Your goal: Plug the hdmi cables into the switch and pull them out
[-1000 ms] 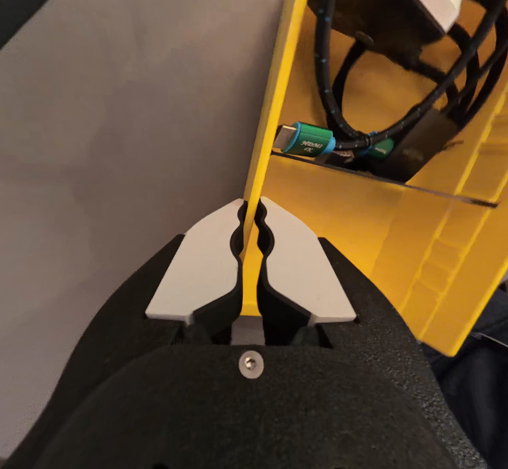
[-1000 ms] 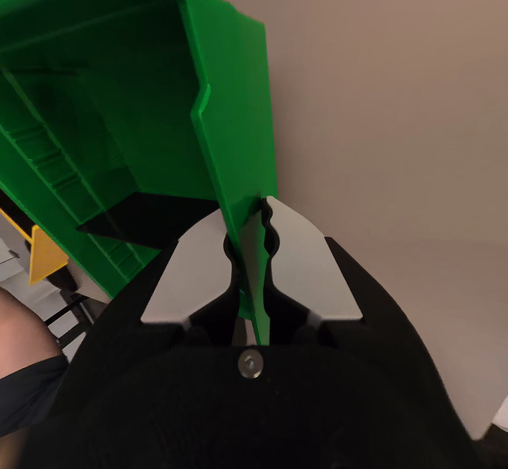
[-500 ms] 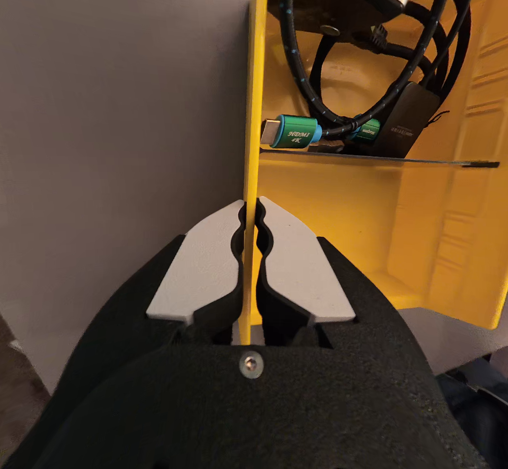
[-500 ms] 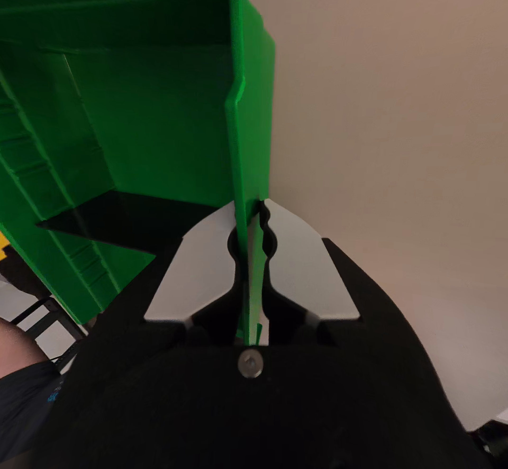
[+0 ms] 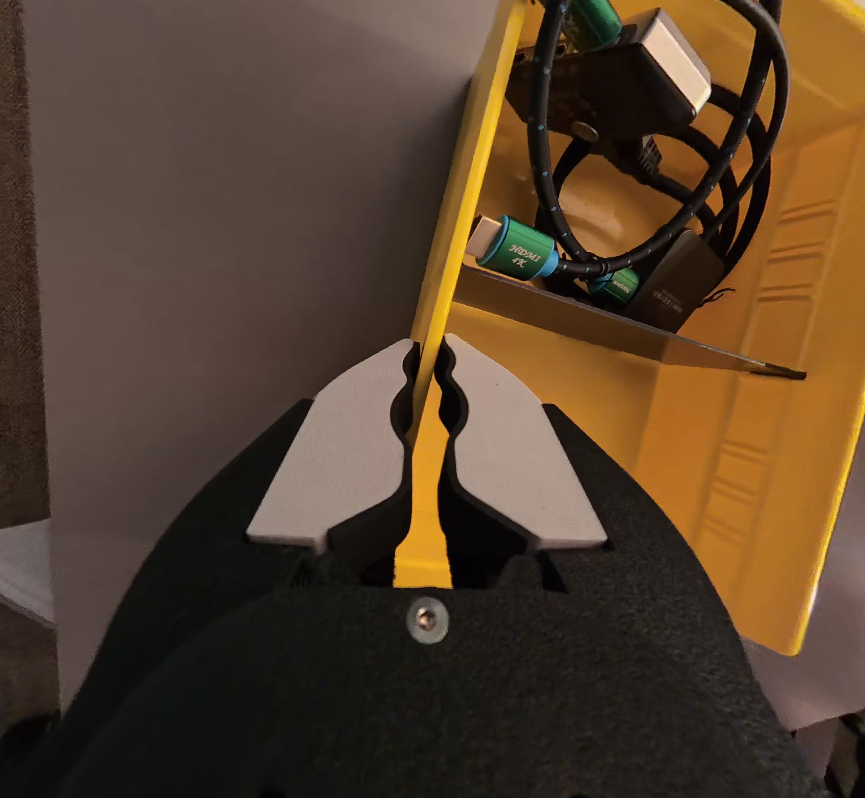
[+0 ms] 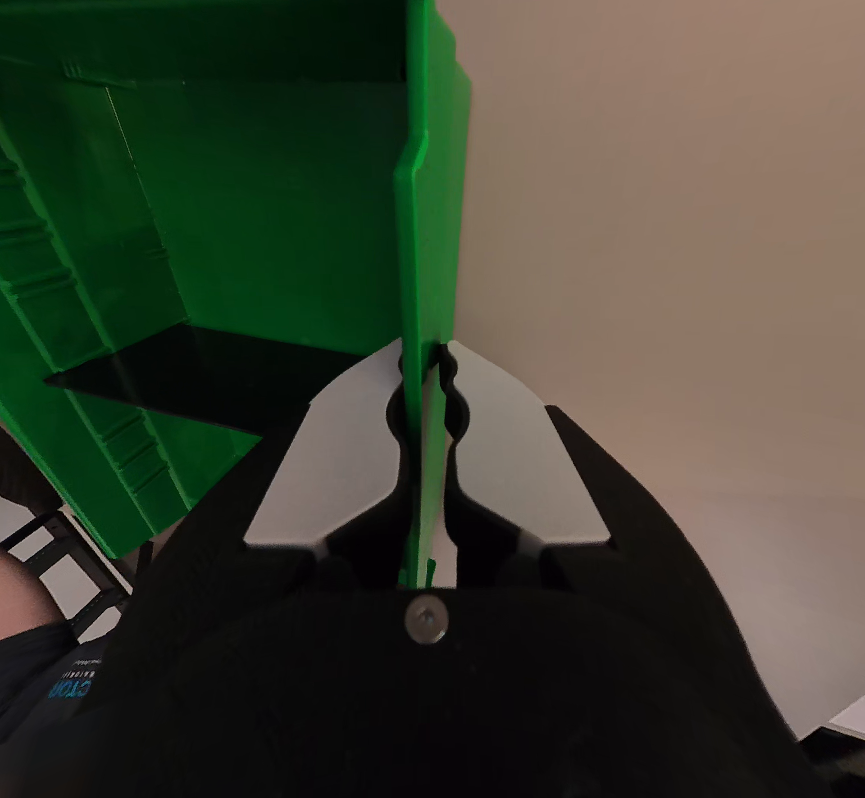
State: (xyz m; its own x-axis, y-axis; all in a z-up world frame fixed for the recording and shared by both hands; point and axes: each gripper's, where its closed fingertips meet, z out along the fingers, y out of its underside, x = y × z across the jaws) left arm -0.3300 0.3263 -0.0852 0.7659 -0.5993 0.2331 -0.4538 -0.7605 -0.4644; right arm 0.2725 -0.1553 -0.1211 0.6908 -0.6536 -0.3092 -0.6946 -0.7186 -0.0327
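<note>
The left hand-held gripper is clenched on the side wall of a yellow bin, the thin wall running up between its jaws at the centre of the frame; the right hand-held gripper is likewise clamped on the side wall of a green bin, which fills the upper left of its view.

The task's things all lie in the yellow bin, in the upper right of the left wrist view, behind a dark divider; the braided black hdmi cables coil there in loops, one green-shelled plug lying free against the wall just above the divider, another green plug higher up; a dark box with a pale end, probably the switch, sits among the loops, and a second dark box leans on the divider; which is which I cannot say for certain. The green bin shows only its own dark divider; no contents are visible.

The cables look soft and springy, likely to snag on one another when lifted; the rigid metal-tipped plug shell is the place to grip, across its flat faces; the switch looks light and may slide unless held while a plug is pushed in.

Both bins rest against a pale worktop.
</note>
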